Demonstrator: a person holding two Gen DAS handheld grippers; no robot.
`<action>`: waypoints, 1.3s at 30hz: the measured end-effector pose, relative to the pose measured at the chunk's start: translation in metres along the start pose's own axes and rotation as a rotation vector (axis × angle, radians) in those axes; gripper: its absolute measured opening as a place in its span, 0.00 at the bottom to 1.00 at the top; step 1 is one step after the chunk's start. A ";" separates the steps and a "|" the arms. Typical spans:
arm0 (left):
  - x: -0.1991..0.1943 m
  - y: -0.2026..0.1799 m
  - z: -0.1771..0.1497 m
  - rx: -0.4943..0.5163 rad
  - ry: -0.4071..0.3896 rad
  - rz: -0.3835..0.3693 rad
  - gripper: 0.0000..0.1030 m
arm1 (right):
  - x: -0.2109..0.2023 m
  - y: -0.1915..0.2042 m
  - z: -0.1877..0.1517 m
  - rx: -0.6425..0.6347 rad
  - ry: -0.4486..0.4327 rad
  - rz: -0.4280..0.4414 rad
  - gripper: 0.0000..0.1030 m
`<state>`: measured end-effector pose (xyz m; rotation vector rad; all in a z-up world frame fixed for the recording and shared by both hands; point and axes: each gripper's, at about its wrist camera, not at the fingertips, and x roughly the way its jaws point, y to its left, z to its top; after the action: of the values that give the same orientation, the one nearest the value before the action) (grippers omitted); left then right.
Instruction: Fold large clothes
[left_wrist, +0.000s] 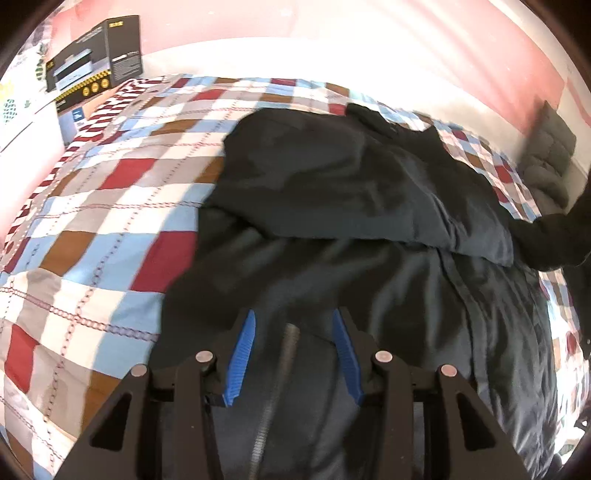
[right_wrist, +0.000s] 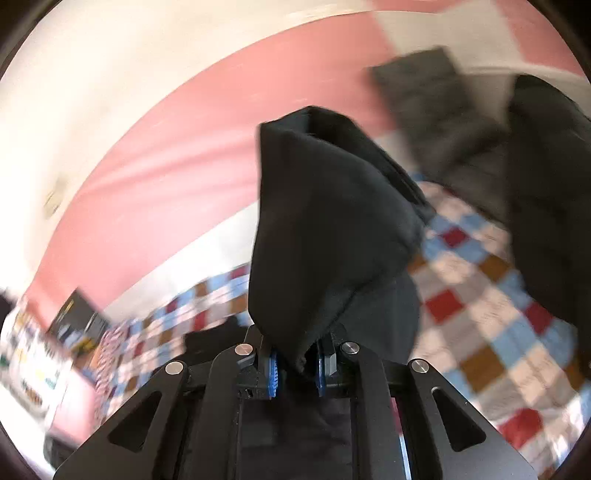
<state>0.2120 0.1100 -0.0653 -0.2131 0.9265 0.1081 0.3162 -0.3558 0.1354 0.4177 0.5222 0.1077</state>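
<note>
A large black jacket (left_wrist: 351, 206) lies spread on the checked bedspread (left_wrist: 110, 206), with its upper part folded over the lower part and its zipper (left_wrist: 284, 354) running toward me. My left gripper (left_wrist: 293, 325) is open just above the jacket's near end, its blue pads on either side of the zipper. My right gripper (right_wrist: 295, 363) is shut on a black cuffed end of the jacket (right_wrist: 325, 229) and holds it up above the bed. More of the black fabric hangs at the right edge of the right wrist view (right_wrist: 550, 206).
A dark printed cardboard box (left_wrist: 92, 62) stands at the bed's far left corner, also blurred in the right wrist view (right_wrist: 77, 325). A grey quilted pillow (left_wrist: 550, 155) leans at the far right. A pink and white wall runs behind the bed.
</note>
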 end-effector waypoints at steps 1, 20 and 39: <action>0.000 0.005 0.001 -0.007 -0.004 0.003 0.44 | 0.008 0.017 -0.002 -0.027 0.016 0.019 0.14; 0.013 0.036 -0.005 -0.055 -0.017 -0.038 0.44 | 0.221 0.195 -0.213 -0.347 0.642 0.191 0.57; 0.029 -0.046 0.102 -0.059 -0.052 -0.283 0.67 | 0.123 0.024 -0.144 -0.099 0.370 0.069 0.49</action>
<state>0.3175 0.0882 -0.0231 -0.3917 0.8333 -0.1205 0.3498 -0.2568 -0.0245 0.3194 0.8631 0.2793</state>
